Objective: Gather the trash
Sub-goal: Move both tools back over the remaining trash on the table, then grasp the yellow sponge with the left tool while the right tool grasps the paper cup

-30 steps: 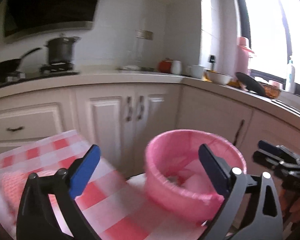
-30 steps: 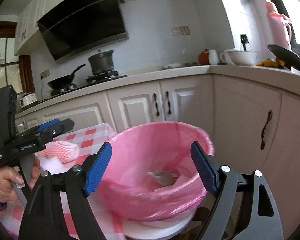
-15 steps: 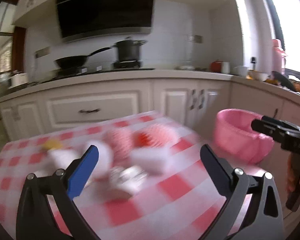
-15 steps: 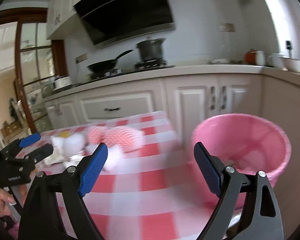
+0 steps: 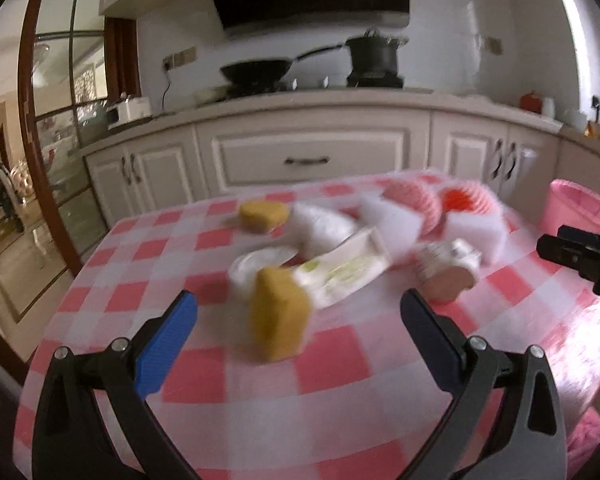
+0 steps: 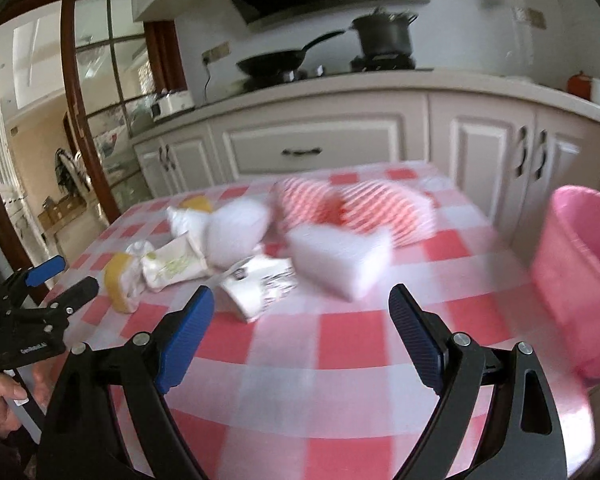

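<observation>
From the left wrist view, the left gripper (image 5: 298, 322) stands wide apart and empty above the checked table (image 5: 340, 364), angled down at the yellow sponge (image 5: 278, 318) just ahead; best to straddle that one piece squarely before squeezing. From the right wrist view, the right gripper (image 6: 302, 320) is spread wide too, nothing between its pads, tilted down toward the crumpled paper cup (image 6: 256, 286) and white foam block (image 6: 340, 258); the trash lies heaped mid-table, the pink bin (image 6: 580, 276) waiting at the table's right edge.

Home kitchen, stove pots (image 5: 374, 54), cabinets (image 6: 312, 148)
</observation>
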The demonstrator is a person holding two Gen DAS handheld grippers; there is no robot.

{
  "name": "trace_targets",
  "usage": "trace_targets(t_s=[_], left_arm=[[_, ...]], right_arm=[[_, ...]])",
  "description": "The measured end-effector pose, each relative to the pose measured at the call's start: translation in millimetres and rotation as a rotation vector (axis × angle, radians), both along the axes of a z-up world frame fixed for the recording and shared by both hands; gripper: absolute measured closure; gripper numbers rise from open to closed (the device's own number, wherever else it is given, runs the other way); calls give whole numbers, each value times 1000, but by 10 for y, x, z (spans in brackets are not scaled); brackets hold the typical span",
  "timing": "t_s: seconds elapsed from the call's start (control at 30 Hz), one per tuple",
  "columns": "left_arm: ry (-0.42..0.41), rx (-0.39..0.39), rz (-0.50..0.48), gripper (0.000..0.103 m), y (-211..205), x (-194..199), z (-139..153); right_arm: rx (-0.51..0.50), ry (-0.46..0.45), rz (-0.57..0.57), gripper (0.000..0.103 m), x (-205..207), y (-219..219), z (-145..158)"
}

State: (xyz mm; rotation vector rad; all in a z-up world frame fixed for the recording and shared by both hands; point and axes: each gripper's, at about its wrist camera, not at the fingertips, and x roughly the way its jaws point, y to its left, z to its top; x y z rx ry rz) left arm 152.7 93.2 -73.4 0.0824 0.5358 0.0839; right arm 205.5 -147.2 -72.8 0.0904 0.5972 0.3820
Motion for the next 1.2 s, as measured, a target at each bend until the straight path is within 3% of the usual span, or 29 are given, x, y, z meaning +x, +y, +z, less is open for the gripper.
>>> trace_targets(t_s=[0.1,0.27,0.73,0.9,1.1,1.13,1.17,1.2], left_arm=[[58,33,13,5,112,98,-83],[88,14,27,5,186,220,-136],[160,-26,34,6,261,346,-280],[201,-40,28,10,244,481,-332],[229,-68,12,26,206,668,-373],[233,-71,6,33,199,688,-382],[245,-76,-7,48,179,713,-404],[253,-79,-14,56,174,726,-416]], right_arm=[[-17,60,7,18,99,244,-79],[-32,149,-9,18,305,482,-220],[-66,235,-61,18,799,793,-405],[-66,251,-22,34,829,787,-432],[-33,219,9,35,672,647,-353],[-26,218,8,35,650,610,-342],[-21,217,7,35,633,577,-334],[-15,216,7,35,609,549,-326]])
